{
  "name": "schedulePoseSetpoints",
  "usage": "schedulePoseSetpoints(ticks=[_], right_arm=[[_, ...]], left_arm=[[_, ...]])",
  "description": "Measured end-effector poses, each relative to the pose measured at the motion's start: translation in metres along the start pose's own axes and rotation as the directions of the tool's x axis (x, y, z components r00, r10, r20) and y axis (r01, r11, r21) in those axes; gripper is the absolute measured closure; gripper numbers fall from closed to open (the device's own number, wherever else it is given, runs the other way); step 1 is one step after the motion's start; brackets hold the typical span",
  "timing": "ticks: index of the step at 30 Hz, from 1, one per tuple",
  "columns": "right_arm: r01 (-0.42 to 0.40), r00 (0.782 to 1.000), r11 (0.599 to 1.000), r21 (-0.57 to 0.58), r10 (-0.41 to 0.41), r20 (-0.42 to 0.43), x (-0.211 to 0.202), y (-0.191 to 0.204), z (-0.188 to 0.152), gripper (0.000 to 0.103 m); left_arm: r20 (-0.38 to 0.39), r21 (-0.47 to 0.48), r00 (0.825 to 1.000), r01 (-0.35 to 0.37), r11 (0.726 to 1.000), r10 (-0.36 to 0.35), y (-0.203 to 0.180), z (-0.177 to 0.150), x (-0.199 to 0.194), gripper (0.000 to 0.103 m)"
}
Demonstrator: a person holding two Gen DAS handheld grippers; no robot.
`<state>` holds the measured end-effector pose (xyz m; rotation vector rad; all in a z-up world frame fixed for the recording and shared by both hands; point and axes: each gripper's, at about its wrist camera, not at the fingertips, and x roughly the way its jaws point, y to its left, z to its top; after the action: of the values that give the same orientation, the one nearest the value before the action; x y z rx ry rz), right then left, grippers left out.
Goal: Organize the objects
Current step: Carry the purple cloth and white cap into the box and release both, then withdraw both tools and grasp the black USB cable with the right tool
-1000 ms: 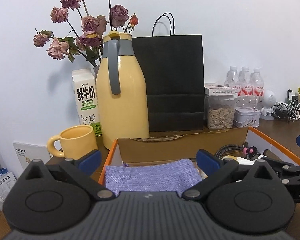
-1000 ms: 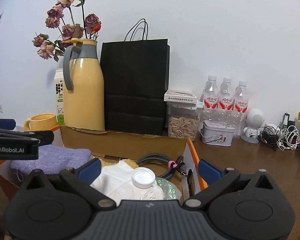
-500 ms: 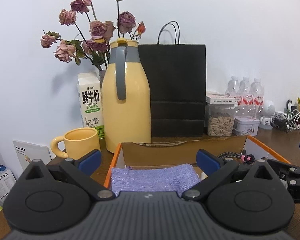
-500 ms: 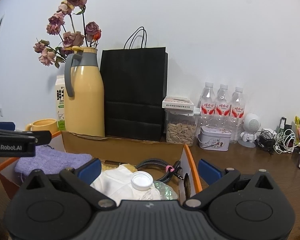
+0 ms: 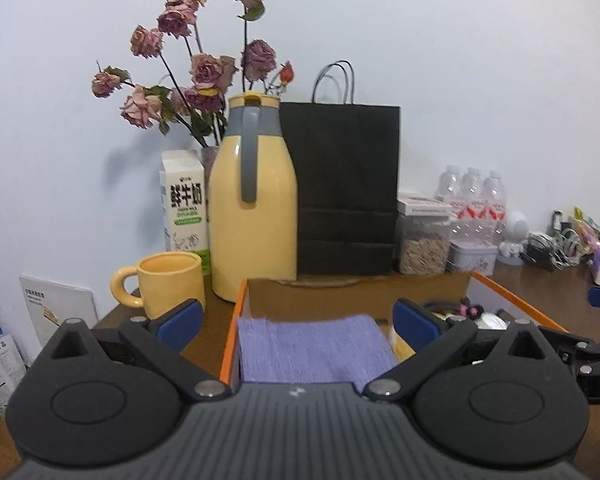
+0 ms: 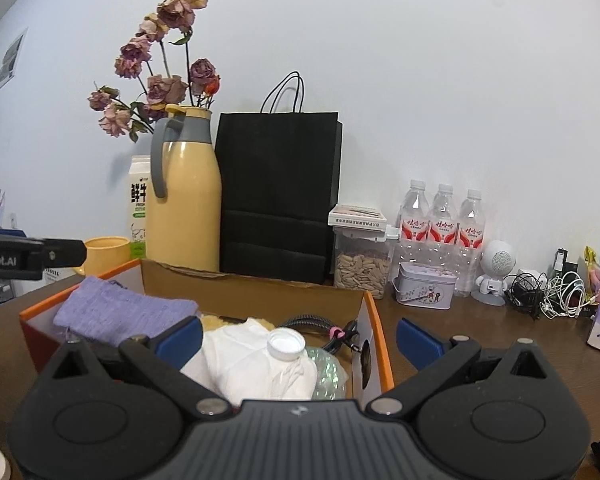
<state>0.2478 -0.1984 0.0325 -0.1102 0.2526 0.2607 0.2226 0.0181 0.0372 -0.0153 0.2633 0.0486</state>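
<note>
The left gripper's blue-padded fingers are spread wide and hold nothing; between them lies a folded, ribbed purple knit cloth in an orange-edged cardboard box on the brown desk. The right gripper is equally wide and empty; between its fingers sit crumpled white fabric and a round white cap.

Left tool and right tool both gape wide, holding nothing, side by side
</note>
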Motion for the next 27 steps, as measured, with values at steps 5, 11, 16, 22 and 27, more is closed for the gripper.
schedulePoseSetpoints(ticks=[5,11,16,22,27], right_arm=[[-0.011,0.999,1.000,-0.016,0.011,-0.043,-0.009,0.000,-0.015,0.000],[-0.033,0.995,0.999,-0.005,0.032,-0.092,-0.026,-0.007,-0.030,0.000],[-0.075,0.984,0.997,0.016,0.076,-0.162,-0.038,-0.012,-0.040,0.000],[-0.102,0.956,0.995,-0.009,0.096,-0.279,-0.056,-0.010,-0.059,0.000],[-0.155,0.927,0.988,0.001,0.145,-0.347,-0.063,0.001,-0.073,0.006]], left_arm=[[-0.026,0.025,0.999,0.035,0.999,-0.034,-0.001,-0.008,-0.010,0.000],[-0.059,0.034,0.996,0.070,0.997,-0.068,0.003,-0.017,-0.018,0.000],[-0.105,0.033,0.991,0.084,0.996,-0.080,0.008,-0.026,-0.020,0.000],[-0.148,0.037,0.985,0.096,0.995,-0.089,0.011,-0.036,-0.023,0.000],[-0.165,0.019,0.982,0.094,0.995,-0.090,0.016,-0.038,-0.023,0.000]])
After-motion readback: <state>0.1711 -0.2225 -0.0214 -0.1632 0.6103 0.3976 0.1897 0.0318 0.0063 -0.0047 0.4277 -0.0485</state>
